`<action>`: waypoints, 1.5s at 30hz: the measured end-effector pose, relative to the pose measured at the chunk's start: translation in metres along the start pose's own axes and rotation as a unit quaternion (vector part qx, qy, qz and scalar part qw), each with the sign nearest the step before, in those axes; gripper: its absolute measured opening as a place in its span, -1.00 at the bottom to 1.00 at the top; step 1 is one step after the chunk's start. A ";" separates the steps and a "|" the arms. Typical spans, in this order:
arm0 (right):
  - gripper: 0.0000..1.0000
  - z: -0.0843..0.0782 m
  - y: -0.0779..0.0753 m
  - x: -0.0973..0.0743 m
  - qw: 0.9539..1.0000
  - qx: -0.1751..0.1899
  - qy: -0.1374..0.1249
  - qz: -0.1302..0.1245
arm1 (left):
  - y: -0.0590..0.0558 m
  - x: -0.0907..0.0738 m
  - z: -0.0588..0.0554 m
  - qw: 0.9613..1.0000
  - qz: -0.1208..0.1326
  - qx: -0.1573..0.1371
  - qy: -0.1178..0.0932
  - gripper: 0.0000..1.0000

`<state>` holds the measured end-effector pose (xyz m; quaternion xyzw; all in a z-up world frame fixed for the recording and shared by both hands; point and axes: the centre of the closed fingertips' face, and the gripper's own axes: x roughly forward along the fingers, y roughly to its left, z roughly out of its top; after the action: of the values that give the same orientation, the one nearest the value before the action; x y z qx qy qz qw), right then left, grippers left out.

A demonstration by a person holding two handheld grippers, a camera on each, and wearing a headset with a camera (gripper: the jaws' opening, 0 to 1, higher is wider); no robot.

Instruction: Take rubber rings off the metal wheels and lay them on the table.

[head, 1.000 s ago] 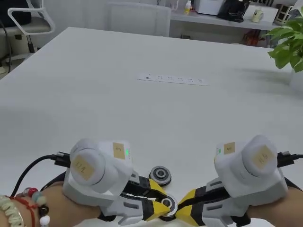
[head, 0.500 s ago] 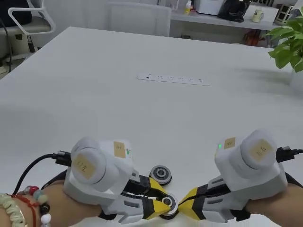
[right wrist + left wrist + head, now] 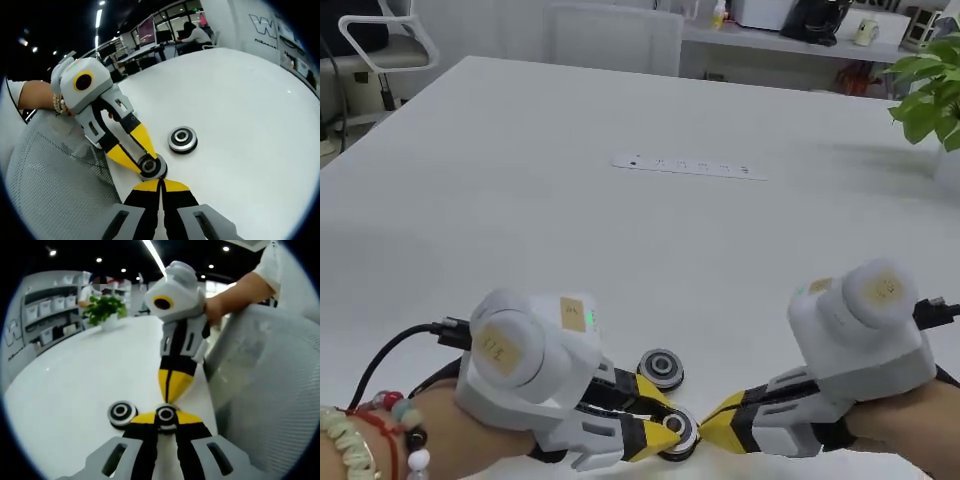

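At the bottom centre of the head view both tools meet over one metal wheel [image 3: 166,415] on the white worktop [image 3: 620,260]. The left tongs [image 3: 655,435] are closed around it, one jaw on each side. The right tongs [image 3: 161,184] have their jaws drawn almost together, the yellow tips touching the wheel's near edge; I cannot tell whether they have any rubber pinched between them. A second wheel [image 3: 660,366] lies flat just above the held one, untouched. The wheel looks small, hard and dense, and smooth enough to twist in a light grip, so a firm hold across its faces seems wise. The dark rubber ring [image 3: 161,172] on its rim should be soft and stretchy: best nipped at the outer edge and rolled off sideways, not pulled straight.
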<state>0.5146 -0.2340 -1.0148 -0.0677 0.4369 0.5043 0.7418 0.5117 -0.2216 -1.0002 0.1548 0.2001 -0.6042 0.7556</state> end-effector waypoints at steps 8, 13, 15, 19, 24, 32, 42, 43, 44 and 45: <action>-1.00 0.006 0.003 -0.002 0.998 0.062 -0.023 0.021 | 0.000 0.000 0.000 1.000 0.001 0.002 0.001 -0.74; -1.00 0.006 0.005 -0.002 0.997 0.066 -0.025 0.022 | 0.000 0.000 0.000 1.000 0.001 0.005 0.000 -0.74; -1.00 0.007 0.005 -0.002 0.997 0.068 -0.025 0.023 | 0.000 0.000 0.000 1.000 0.001 0.006 0.001 -0.74; -1.00 0.007 0.007 -0.002 0.997 0.066 -0.025 0.025 | 0.000 0.000 -0.001 1.000 0.000 0.006 0.000 -0.74; -1.00 0.008 0.009 -0.002 0.997 0.067 -0.026 0.027 | 0.000 0.000 -0.001 1.000 0.001 0.006 0.001 -0.74; -1.00 0.011 0.011 -0.003 0.997 0.070 -0.030 0.033 | 0.000 0.000 0.000 1.000 0.001 0.004 0.000 -0.74; -1.00 0.011 0.012 -0.003 0.996 0.072 -0.032 0.036 | -0.001 0.000 0.000 1.000 0.001 0.005 0.001 -0.74; -1.00 0.012 0.012 -0.003 0.996 0.072 -0.032 0.036 | -0.001 0.000 0.000 1.000 0.001 0.005 0.001 -0.74; -1.00 0.012 0.012 -0.003 0.996 0.073 -0.032 0.036 | -0.001 0.000 0.000 1.000 0.001 0.005 0.001 -0.74; -1.00 0.012 0.012 -0.003 0.996 0.073 -0.032 0.036 | -0.001 0.000 0.000 1.000 0.001 0.005 0.001 -0.74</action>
<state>0.5115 -0.2240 -1.0013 0.0188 0.4503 0.4998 0.7397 0.5109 -0.2213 -1.0003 0.1594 0.1975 -0.6043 0.7553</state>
